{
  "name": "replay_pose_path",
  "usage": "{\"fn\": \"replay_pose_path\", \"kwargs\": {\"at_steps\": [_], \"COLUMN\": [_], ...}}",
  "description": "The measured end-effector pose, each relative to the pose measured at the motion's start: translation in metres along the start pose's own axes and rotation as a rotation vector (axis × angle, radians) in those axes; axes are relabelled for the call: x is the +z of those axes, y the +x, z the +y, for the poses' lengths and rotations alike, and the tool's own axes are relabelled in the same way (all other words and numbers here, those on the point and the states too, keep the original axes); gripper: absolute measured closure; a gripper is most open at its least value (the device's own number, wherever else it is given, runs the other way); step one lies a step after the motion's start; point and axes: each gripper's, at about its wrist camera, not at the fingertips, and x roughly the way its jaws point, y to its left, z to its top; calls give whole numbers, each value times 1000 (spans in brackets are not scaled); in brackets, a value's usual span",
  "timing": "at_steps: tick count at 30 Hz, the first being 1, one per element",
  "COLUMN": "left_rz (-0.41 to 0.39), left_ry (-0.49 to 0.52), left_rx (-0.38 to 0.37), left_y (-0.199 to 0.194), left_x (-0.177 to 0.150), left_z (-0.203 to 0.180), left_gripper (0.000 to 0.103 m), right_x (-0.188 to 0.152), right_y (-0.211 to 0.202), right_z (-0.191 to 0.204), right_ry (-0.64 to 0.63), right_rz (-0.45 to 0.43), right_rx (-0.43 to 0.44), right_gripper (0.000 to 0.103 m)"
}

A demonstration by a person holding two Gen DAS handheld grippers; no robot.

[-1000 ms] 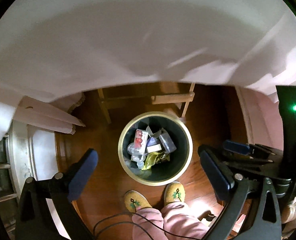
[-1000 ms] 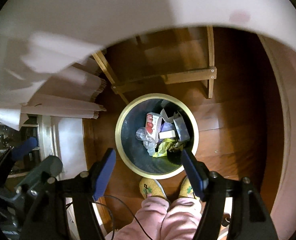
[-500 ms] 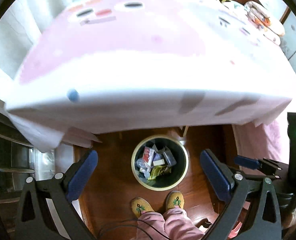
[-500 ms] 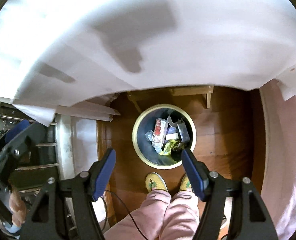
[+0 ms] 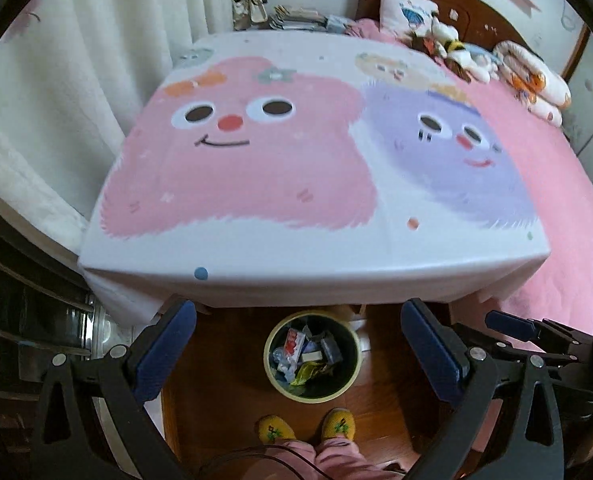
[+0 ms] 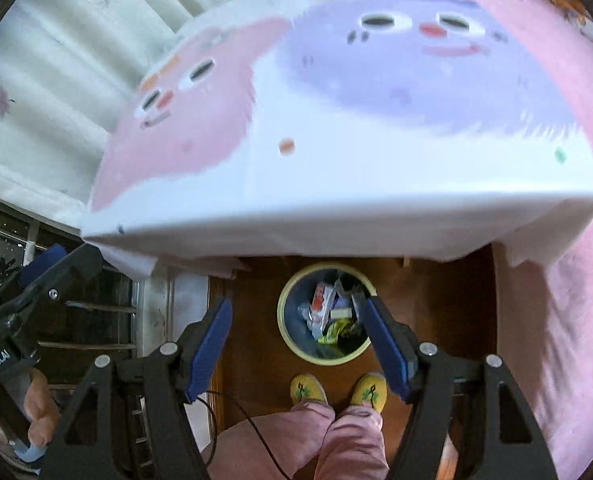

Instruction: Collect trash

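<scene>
- We have lifted both tools: the counter's cartoon cloth point(image 5: 256, 168) now shows.
- Round bin point(image 5: 313, 394) looks smaller, wrappers inside.
- Left tool point(image 5: 298, 354) and right tool point(image 6: 296, 338) both gape, empty.

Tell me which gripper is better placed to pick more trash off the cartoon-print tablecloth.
Neither, probably: no trash shows on the cartoon-print tablecloth. The left gripper and right gripper are both open and empty above the round yellow-rimmed bin of wrappers.

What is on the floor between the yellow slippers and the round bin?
Nothing: only bare brown wooden floor lies between the yellow slippers and the round cream-rimmed trash bin, in both wrist views.
</scene>
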Motion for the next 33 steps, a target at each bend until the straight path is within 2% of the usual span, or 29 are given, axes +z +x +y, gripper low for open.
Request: {"fn": "replay_pose_path", "kwargs": {"at_steps": [6,11,18,23,33], "left_rz": [-41,-39,-46,-43,-100], "left_ry": [-27,-36,-17,-17,-27], "left_rx": [26,49,98,100,98], "left_y": [-32,-49,-61,-65,-83], "left_x": [9,9,0,-8,-8], "left_z": [-3,-2,3,5,9], "left_gripper": [1,1,1,1,1], "right_x": [13,18,14,12,9], "right_y": [-39,-67,-83,-93,-109], "right_z": [9,21,39,47,49], "right_ry": [-10,-21,-56,-78,-60], "right_rz": [-55,-94,-124,-160,-212], "right_rx": [-6,-18,-45,-61,-72], "right_gripper": [34,34,34,34,34]}}
